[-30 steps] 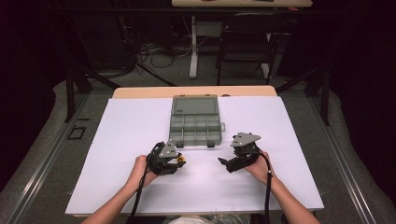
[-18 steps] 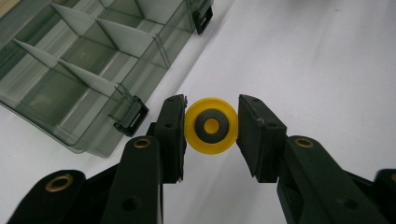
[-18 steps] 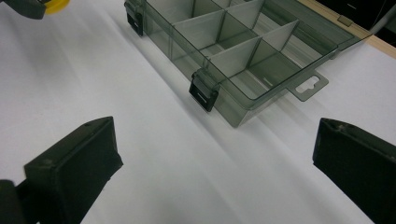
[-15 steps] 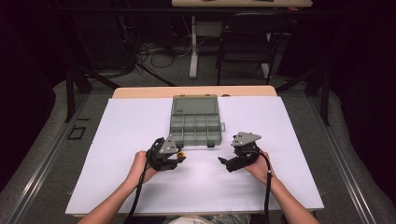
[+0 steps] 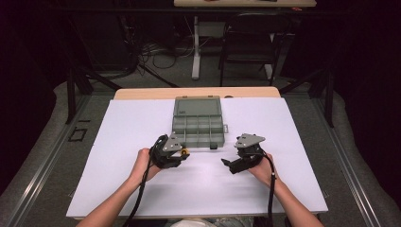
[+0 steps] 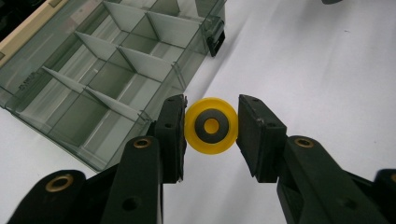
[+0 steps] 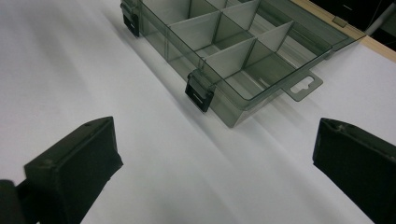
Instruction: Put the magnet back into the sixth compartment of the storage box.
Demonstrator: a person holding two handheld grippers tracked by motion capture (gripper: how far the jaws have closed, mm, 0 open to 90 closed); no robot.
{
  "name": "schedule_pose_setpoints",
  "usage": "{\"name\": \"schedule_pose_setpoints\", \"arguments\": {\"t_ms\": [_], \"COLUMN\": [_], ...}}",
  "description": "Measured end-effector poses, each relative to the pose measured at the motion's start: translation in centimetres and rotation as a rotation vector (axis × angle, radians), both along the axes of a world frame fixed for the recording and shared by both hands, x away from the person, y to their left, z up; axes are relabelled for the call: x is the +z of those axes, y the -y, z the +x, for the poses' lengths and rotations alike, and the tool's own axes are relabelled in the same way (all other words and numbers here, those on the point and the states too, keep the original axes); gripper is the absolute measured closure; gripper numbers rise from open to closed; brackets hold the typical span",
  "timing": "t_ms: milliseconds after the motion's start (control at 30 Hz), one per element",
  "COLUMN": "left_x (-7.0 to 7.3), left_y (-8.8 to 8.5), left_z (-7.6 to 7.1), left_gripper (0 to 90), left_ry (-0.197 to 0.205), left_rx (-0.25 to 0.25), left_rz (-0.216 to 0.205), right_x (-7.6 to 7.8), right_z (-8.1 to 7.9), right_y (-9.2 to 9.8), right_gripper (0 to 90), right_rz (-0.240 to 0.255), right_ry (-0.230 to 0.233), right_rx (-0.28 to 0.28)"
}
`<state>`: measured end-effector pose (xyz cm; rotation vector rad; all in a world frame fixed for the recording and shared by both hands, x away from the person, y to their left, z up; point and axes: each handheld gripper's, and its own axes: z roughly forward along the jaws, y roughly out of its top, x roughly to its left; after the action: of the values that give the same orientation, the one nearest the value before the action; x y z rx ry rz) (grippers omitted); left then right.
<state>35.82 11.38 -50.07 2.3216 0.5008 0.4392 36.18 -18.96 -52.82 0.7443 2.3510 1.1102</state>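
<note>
Left gripper (image 6: 211, 135) clamps yellow wheel (image 6: 211, 126) beside organizer box (image 6: 107, 70).

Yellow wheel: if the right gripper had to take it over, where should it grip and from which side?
Probably across the rim of the yellow wheel, at the two free edges beyond the pads of the left gripper, jaws crossing them. Its flat faces are taken.
</note>
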Motion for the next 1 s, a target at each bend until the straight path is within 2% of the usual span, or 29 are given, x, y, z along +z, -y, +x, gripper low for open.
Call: {"name": "schedule_pose_setpoints", "arguments": {"t_ms": [500, 1000], "left_x": [0.4, 0.6], "left_y": [0.5, 0.9], "left_z": [1.2, 2.5], "left_gripper": [63.1, 63.2], "left_ry": [0.014, 0.022], "left_rx": [0.01, 0.025], "left_rz": [0.003, -0.011], "right_x": [0.0, 0.0], "right_z": [0.0, 0.1], "right_y": [0.0, 0.1], "right_gripper": [0.0, 0.0], "right_rz": [0.004, 0.005], "right_ry": [-0.003, 0.003], "right_rx": [-0.006, -0.009]}}
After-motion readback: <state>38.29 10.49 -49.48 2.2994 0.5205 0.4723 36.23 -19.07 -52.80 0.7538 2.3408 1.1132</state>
